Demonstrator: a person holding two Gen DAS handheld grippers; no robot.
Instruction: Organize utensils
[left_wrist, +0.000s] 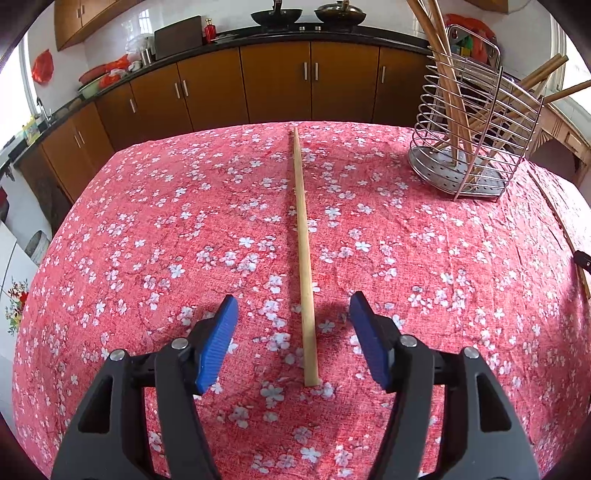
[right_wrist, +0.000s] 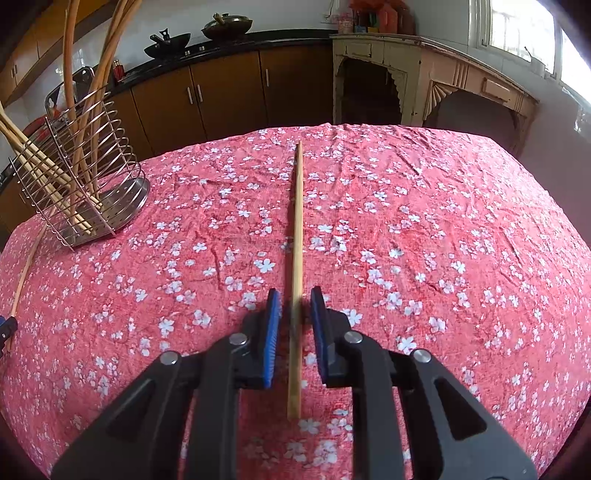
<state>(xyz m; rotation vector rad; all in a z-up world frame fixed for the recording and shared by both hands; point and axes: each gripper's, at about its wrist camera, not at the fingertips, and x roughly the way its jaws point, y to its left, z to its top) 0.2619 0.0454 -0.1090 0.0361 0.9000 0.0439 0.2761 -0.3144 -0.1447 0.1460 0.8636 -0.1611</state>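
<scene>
A wooden chopstick (left_wrist: 303, 254) lies on the red floral tablecloth, pointing away from me. My left gripper (left_wrist: 293, 306) is open, its blue pads either side of the chopstick's near end, not touching it. In the right wrist view another chopstick (right_wrist: 296, 273) lies between the blue pads of my right gripper (right_wrist: 295, 299). The jaws are narrowly apart, with small gaps to the stick. A wire utensil holder (left_wrist: 476, 125) with several chopsticks stands at the far right of the table; it also shows in the right wrist view (right_wrist: 79, 170) at the far left.
The table (left_wrist: 147, 221) is covered by the red cloth with white blossoms. Brown kitchen cabinets (left_wrist: 277, 81) and a counter with woks stand beyond it. A chopstick (right_wrist: 24, 277) lies near the table's left edge. A pale wooden sideboard (right_wrist: 424, 74) stands at the back right.
</scene>
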